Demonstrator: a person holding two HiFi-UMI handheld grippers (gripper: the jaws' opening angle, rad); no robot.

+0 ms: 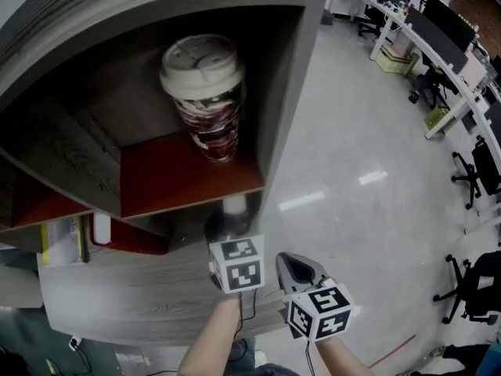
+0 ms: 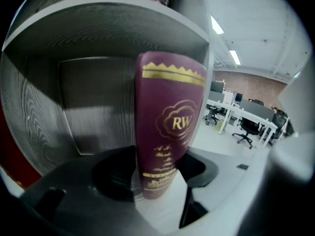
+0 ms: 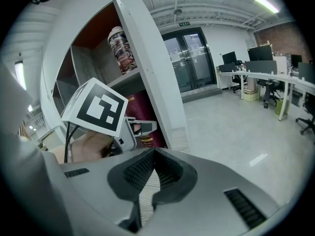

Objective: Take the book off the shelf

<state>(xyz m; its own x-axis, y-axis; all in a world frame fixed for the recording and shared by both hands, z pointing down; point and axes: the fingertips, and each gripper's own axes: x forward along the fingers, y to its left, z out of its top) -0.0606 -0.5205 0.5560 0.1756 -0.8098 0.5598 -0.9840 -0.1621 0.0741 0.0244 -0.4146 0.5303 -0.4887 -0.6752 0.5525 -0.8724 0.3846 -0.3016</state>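
A grey wood-grain shelf unit (image 1: 297, 92) fills the left of your head view, its side panel running down to a pale, glossy floor (image 1: 368, 131) that stretches away to the right. At the far right stand long white worktops (image 1: 438, 45) with dark monitors, and black office chairs (image 1: 470, 171) are parked beside them.

The book (image 2: 170, 127) – maroon, with gold trim and the letters "RW" on its spine – stands upright in the lower compartment, at the right end just inside the side panel. Its foot rests on the shelf board and its spine faces you.

In the compartment above, which has a red floor, a tall patterned paper cup (image 1: 207, 92) with a white lid stands near the right wall.

Your left gripper (image 2: 160, 173) reaches into the lower compartment. Its jaws are set wide, one on each side of the book, and the book fills the gap between them – they are grasping it near its foot.

Your right gripper (image 3: 154, 156) is held just right of the left one, near the shelf's front edge, outside the unit. Its ribbed jaws are clenched together at the tips with nothing between them.
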